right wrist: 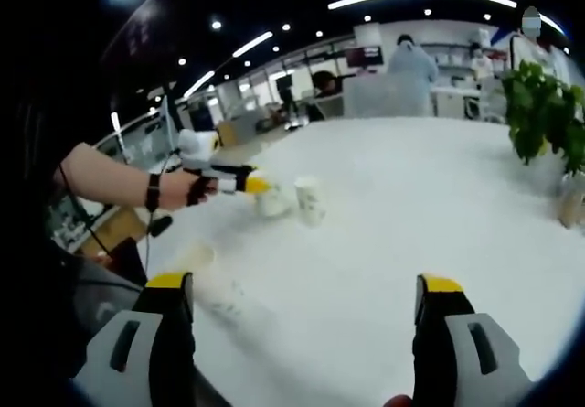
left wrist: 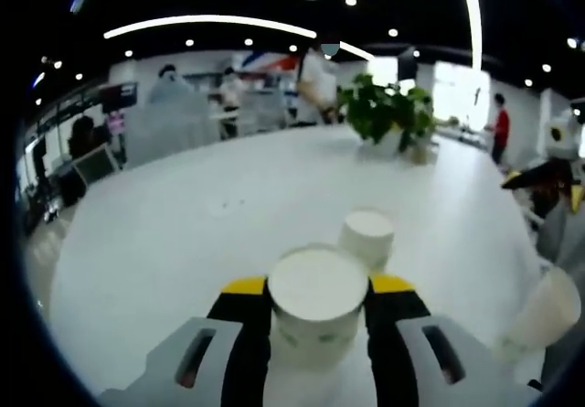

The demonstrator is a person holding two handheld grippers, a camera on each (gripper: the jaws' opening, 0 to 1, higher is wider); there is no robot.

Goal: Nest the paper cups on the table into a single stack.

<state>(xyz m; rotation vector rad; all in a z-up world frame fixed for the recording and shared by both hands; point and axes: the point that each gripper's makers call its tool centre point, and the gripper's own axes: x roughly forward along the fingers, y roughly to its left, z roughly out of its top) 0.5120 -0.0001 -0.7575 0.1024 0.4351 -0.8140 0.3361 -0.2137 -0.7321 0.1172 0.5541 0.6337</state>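
Observation:
My left gripper (left wrist: 317,308) is shut on a white paper cup (left wrist: 315,302) with a faint green print, its yellow-tipped jaws pressing on both sides. Just beyond it a second white cup (left wrist: 367,234) stands on the white table (left wrist: 201,215). A third cup (left wrist: 547,311) sits tilted at the right edge. In the right gripper view a hand holds the left gripper (right wrist: 259,190) on the held cup (right wrist: 271,202), close beside the standing cup (right wrist: 311,198). My right gripper (right wrist: 306,311) is open with nothing between its jaws. A blurred cup (right wrist: 215,283) lies by its left jaw.
A potted green plant (left wrist: 393,114) stands at the table's far side, also at the right as the plant (right wrist: 548,114). A black and yellow shape (left wrist: 539,183) is at the right edge. People and desks are in the background. A person's forearm (right wrist: 110,183) reaches in from the left.

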